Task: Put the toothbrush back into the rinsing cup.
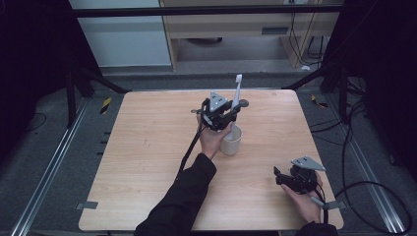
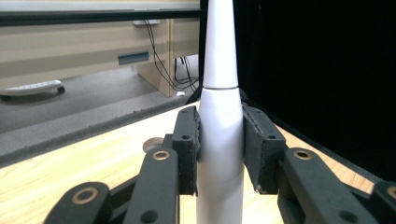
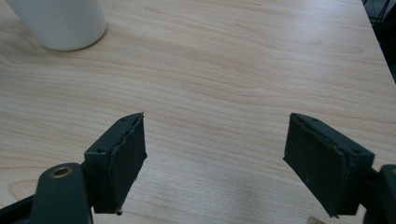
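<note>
Closest to the lens in the left gripper view, the two black fingers [image 2: 187, 149] of the left gripper [image 2: 219, 149] are clamped on the thick white body of an electric toothbrush [image 2: 219, 140], one pad on each side, and the brush stands upright between them. In the high view the same brush [image 1: 237, 91] rises above the left gripper [image 1: 227, 114], its bristle head at the top, while its lower end points down toward the white cup [image 1: 232, 141] just below the fingers. Judging by its look, the handle is stiff, smooth plastic, light but somewhat top-heavy once held low, and its rounded, tapering shape could slip or twist between flat pads; the wide part below the seam, where the fingers sit now, seems the safest place to hold, not the slim neck above. The cup looks light and easy to tip if the brush knocks its rim. The right gripper [image 1: 290, 178] lies low near the front edge of the surface [image 1: 147, 147], well apart from the cup; in the right gripper view its fingers [image 3: 121, 158] stand wide and released with only bare wood between them, and the cup [image 3: 60, 21] sits beyond them. The brush's bottom end is cut off below the fingers in the left gripper view and hidden behind the hand from above, so whether it has entered the cup cannot be told.
</note>
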`<action>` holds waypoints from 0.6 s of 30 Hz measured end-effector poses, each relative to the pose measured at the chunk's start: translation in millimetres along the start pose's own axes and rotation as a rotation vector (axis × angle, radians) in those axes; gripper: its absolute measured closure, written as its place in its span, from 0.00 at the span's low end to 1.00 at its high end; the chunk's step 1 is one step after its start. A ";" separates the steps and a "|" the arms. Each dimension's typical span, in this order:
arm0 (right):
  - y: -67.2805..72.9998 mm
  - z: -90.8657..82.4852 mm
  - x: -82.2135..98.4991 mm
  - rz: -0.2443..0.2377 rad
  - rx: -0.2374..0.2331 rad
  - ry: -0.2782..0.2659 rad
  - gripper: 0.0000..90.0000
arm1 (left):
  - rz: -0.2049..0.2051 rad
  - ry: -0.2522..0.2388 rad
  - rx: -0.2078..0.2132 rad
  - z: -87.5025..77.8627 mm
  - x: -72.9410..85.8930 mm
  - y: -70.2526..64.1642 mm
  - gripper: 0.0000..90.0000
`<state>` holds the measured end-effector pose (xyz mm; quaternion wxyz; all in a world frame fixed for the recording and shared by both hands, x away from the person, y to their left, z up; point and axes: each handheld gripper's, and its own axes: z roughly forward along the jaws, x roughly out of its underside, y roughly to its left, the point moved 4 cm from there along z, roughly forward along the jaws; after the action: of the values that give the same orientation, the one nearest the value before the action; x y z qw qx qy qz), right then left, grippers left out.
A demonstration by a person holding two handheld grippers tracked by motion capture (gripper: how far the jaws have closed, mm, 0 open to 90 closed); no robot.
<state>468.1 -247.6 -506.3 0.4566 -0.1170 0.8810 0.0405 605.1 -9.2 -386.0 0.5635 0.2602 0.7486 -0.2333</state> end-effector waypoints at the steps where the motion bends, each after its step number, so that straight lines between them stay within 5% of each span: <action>1: -0.1 0.0 0.0 -0.001 0.001 0.000 0.23 | -0.002 0.003 0.001 0.6 1.9 0.0 0.74; 18: -0.5 0.9 0.6 -0.005 0.003 0.004 0.23 | -0.016 0.067 0.002 8.1 37.5 1.0 0.74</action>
<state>468.5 -248.0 -507.3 0.4551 -0.1185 0.8817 0.0377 603.0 -8.9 -424.4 0.5361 0.2624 0.7688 -0.2295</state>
